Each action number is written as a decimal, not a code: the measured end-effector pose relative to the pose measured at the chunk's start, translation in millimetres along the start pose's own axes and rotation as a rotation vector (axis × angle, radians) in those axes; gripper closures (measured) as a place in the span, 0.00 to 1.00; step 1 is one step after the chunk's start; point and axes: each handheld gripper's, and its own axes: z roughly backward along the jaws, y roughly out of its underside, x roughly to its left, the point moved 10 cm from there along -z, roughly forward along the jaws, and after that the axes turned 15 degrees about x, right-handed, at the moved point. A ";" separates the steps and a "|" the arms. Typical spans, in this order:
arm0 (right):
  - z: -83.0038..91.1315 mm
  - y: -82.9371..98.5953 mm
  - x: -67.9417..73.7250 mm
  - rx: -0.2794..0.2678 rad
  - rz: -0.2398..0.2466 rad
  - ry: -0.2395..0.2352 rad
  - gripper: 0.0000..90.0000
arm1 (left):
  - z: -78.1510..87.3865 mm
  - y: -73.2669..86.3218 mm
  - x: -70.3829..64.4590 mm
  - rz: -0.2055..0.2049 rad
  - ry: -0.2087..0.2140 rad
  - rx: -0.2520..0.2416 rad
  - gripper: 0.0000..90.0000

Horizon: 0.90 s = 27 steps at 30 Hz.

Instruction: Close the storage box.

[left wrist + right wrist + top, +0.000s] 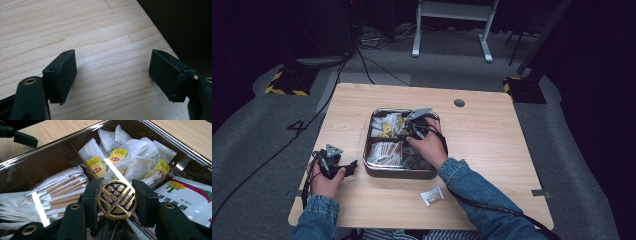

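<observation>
A metal tray (367,150) with compartments sits mid-table; its rim (52,143) also crosses the right gripper view. It holds white tea bags with yellow tags (130,160), paper sticks (57,192) and flower-printed sachets (192,197). My right gripper (408,134) hangs over the tray, shut on a round black-and-gold token (116,200) held upright between its jaws. To the tray's left, my left gripper (349,167) rests on the table, open, its pads (63,75) wide apart over bare wood.
A small white sachet (432,195) lies on the wooden table (492,145) near the front edge, right of centre. A round grommet (459,103) sits at the back. Cables trail off the table's left side onto the grey floor.
</observation>
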 end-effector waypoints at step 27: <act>6.3 -7.0 -2.3 -0.065 0.011 0.007 0.51 | 0.0 0.0 0.1 -0.001 0.000 0.000 0.25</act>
